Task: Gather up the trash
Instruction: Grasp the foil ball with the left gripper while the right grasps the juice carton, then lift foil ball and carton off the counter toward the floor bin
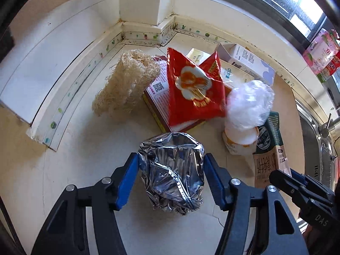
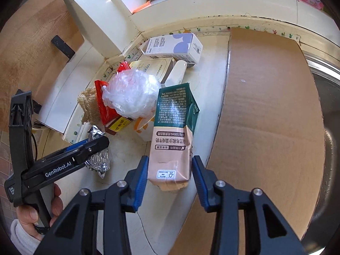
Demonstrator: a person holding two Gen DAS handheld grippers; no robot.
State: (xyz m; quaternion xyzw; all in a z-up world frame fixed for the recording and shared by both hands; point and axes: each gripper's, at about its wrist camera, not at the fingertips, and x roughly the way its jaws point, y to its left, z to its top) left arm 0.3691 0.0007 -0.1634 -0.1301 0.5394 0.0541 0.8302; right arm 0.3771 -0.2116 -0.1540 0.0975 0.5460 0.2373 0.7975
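Observation:
A crumpled ball of silver foil (image 1: 171, 182) lies on the pale counter (image 1: 85, 170), and my left gripper (image 1: 171, 170) has both blue pads against its sides. From the right wrist view the same left gripper (image 2: 95, 146) shows at the left, with the foil (image 2: 99, 161) in its fingers and a hand on its handle. A flattened green and tan milk carton (image 2: 172, 131) lies lengthwise between the pads of my right gripper (image 2: 170, 170), which touch its near end. In the left wrist view the carton (image 1: 267, 148) and the right gripper (image 1: 282, 178) sit at the right edge.
Behind lie a red snack bag (image 1: 193, 91), a loofah (image 1: 125, 85), a wad of clear plastic (image 1: 248, 104) on a paper cup (image 1: 240, 140) and white boxes (image 2: 174, 46). A brown cardboard sheet (image 2: 265, 116) lies at the right beside a steel sink (image 2: 327, 97). The wall corner (image 1: 146, 23) is close behind.

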